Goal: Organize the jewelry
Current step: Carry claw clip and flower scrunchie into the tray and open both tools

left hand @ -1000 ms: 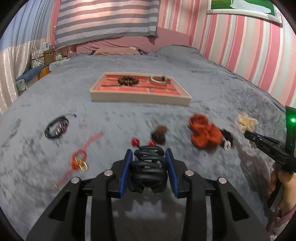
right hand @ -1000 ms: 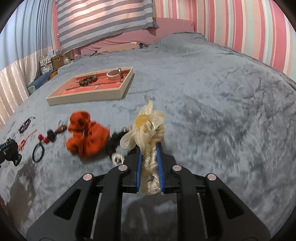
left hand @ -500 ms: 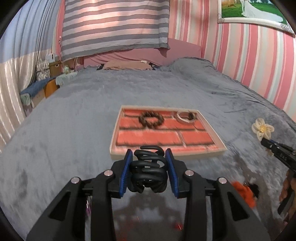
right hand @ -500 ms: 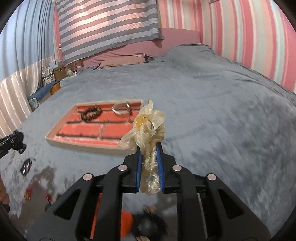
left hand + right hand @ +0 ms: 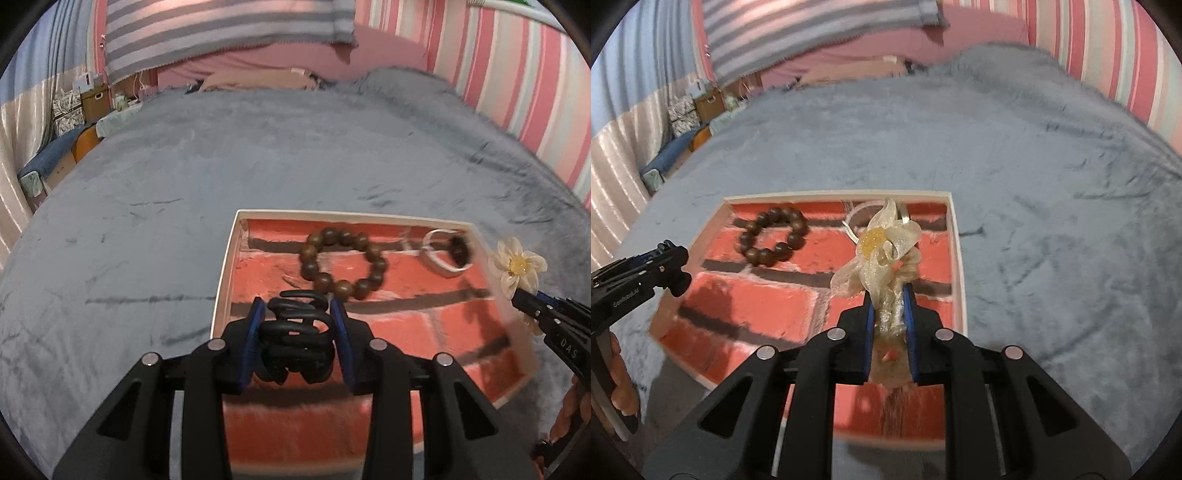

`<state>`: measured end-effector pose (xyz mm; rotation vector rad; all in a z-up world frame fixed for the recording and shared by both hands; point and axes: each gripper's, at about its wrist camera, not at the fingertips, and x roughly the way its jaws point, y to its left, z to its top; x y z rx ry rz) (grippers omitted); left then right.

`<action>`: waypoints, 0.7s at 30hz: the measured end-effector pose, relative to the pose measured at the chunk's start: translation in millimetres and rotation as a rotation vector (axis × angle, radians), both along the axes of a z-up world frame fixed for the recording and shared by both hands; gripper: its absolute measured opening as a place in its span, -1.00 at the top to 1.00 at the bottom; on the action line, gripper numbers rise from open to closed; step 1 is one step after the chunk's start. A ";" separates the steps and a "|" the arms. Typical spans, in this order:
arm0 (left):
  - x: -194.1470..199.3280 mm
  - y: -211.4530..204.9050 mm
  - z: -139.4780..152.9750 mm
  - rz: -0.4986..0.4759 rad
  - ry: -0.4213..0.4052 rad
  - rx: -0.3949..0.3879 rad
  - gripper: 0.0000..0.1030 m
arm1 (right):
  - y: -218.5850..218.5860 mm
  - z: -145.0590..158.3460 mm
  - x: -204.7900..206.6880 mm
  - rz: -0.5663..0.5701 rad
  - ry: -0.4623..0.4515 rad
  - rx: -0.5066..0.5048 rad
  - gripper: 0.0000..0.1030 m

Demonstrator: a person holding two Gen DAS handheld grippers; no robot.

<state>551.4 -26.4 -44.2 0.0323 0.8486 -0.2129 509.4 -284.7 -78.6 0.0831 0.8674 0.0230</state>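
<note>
Gripping a black claw clip (image 5: 295, 332), teeth upward; right jaws clamping an upright cream flower scrunchie (image 5: 882, 258) above tray (image 5: 955, 258).

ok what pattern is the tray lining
A red brick pattern with dark mortar lines on the tray, clearest in the right wrist view.

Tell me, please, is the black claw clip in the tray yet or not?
Not yet. The black claw clip is gripped between the left gripper pads, held above the tray.
</note>
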 end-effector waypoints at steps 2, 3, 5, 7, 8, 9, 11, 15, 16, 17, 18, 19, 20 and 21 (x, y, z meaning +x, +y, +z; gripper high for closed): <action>14.2 -1.0 -10.9 0.006 0.026 0.016 0.29 | -2.1 -11.9 13.7 -0.015 0.033 -0.002 0.70; 24.1 -0.9 -18.2 0.010 0.051 0.029 0.29 | -3.6 -18.3 18.8 -0.021 0.049 0.001 0.70; 34.3 0.2 -27.4 0.016 0.074 0.047 0.29 | -7.2 -27.5 26.3 -0.031 0.072 0.016 0.70; 40.7 2.1 -34.6 0.020 0.092 0.051 0.29 | -9.1 -33.8 32.2 -0.030 0.092 0.015 0.70; 44.3 3.2 -38.9 0.022 0.106 0.052 0.28 | -9.7 -37.8 34.6 -0.025 0.109 0.018 0.70; 45.4 3.8 -40.6 0.027 0.103 0.060 0.28 | -9.4 -41.5 37.6 -0.019 0.124 0.020 0.68; 46.3 1.7 -43.2 0.027 0.105 0.082 0.28 | -7.6 -45.0 40.2 -0.012 0.135 0.003 0.58; 45.4 2.4 -47.4 0.029 0.128 0.070 0.17 | -2.6 -47.3 41.9 0.008 0.147 -0.030 0.27; 43.2 3.1 -46.2 0.029 0.126 0.066 -0.03 | -1.3 -46.2 41.5 0.011 0.145 -0.039 0.07; 41.0 3.1 -44.4 0.023 0.123 0.058 -0.07 | -1.0 -43.2 39.8 0.018 0.139 -0.041 -0.08; 36.0 3.3 -40.0 0.017 0.112 0.053 -0.11 | -0.8 -39.4 37.6 0.024 0.130 -0.039 -0.10; 33.2 3.4 -36.3 0.014 0.104 0.054 -0.17 | -1.5 -33.2 34.2 0.035 0.116 -0.033 -0.13; 28.3 2.6 -30.4 0.008 0.096 0.054 -0.23 | -2.4 -27.8 32.0 0.040 0.106 -0.030 -0.20; 24.9 1.9 -24.7 0.004 0.090 0.056 -0.24 | -4.3 -19.2 27.7 0.042 0.091 -0.025 -0.26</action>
